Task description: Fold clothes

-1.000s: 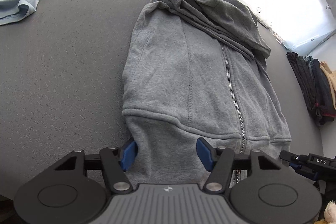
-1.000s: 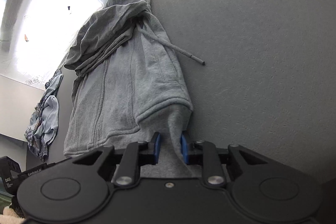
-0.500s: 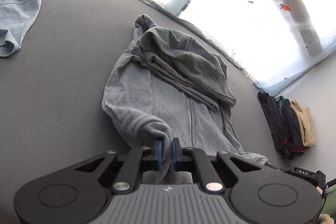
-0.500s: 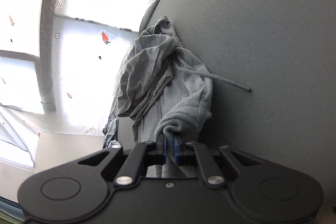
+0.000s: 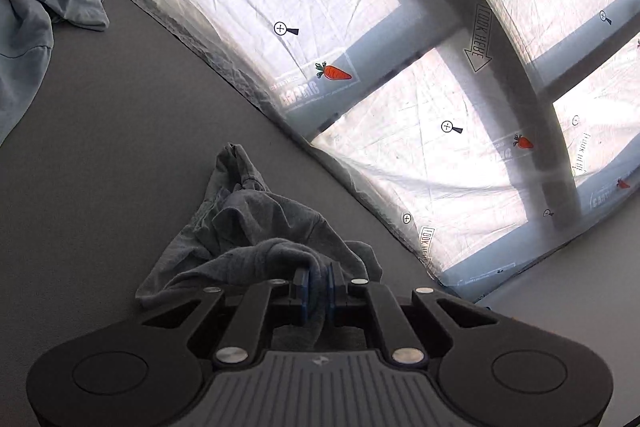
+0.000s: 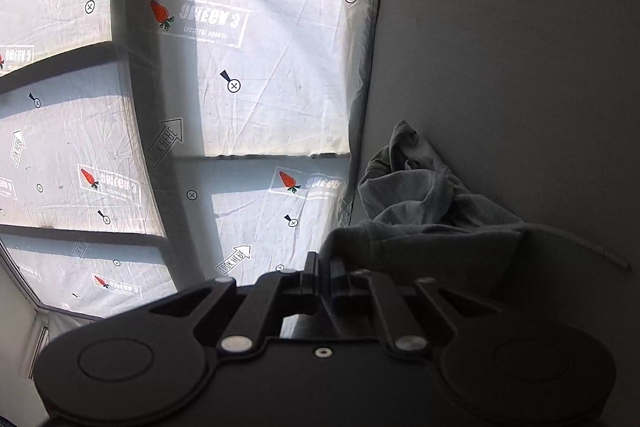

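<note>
- Holding the grey hoodie (image 5: 256,227) by its near hem with both tools, I have the near part raised off the dark grey table (image 5: 100,147) while the hood end rests on it at the far side.
- My left gripper (image 5: 316,287) is pinched almost fully closed, with a fold of hem cloth squeezed between its 2 blue pads.
- My right gripper (image 6: 326,277) is clamped just as tight on the other hem corner; the view is dim there, but cloth runs straight into the closed jaws.
- From the right wrist view the hoodie (image 6: 420,195) bunches toward the far edge of the table (image 6: 520,67), close to the plastic-covered window (image 6: 260,67).
- Risk 1, as I judge it: each grip has only a thin bite of fabric, so a quick pull could slip one corner out and let that side drop crooked.
- Risk 2: the hood is already crumpled, so laying the hem over it could trap lumps inside the fold.
- Risk 3: the drawstring (image 6: 616,261) trails out to the right and may end up sticking out of the finished fold.
- Risk 4: if my 2 hands travel unevenly, the hem lands skewed.
- A pile of blue clothes (image 5: 36,11) sits far left, well apart.
</note>
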Available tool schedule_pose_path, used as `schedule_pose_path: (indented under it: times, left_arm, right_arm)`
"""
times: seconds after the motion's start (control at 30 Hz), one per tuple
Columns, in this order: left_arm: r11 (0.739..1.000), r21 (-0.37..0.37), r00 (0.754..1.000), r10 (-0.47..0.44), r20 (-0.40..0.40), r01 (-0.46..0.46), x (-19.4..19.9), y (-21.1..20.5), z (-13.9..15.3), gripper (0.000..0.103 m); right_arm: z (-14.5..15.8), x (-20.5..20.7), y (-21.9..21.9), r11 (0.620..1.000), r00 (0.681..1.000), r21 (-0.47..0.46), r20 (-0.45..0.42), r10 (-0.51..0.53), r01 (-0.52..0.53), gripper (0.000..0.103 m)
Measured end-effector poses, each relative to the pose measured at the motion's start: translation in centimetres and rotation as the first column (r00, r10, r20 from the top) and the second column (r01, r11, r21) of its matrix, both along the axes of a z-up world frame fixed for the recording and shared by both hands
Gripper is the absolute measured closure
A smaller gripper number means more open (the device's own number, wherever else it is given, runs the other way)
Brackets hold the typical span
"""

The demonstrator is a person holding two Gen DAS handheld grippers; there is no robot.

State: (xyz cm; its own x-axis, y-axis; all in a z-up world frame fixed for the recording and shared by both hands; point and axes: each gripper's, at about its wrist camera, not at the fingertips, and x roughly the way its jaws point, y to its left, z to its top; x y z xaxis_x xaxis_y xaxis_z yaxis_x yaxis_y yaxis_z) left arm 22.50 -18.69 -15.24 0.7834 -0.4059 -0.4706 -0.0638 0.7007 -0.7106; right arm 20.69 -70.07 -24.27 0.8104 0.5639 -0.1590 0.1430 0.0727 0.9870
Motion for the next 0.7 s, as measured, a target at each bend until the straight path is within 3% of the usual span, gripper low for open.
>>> schedule_pose_path:
  times: [0.3, 0.53, 0.7]
  left_arm:
    - [0.998, -0.028, 0.999, 0.048, -0.009, -0.048, 5.2, 1.5, -1.1, 0.094]
    - [0.99, -0.079, 0.989, 0.108, -0.104, -0.117, 10.8, 2.7, -4.5, 0.094]
    - [0.987, -0.055, 0.978, 0.14, -0.155, -0.15, 14.8, 3.5, -6.8, 0.094]
  right_arm:
    - [-0.4, 6.9, 0.4, 1.0, 1.0, 0.004, 0.006, 0.004, -0.004, 0.099]
    - [-2.4, 15.0, 0.7, 1.0, 0.996, -0.011, -0.081, 0.025, -0.026, 0.099]
    - [-3.5, 20.7, 1.7, 0.997, 0.99, -0.051, -0.13, 0.05, -0.057, 0.098]
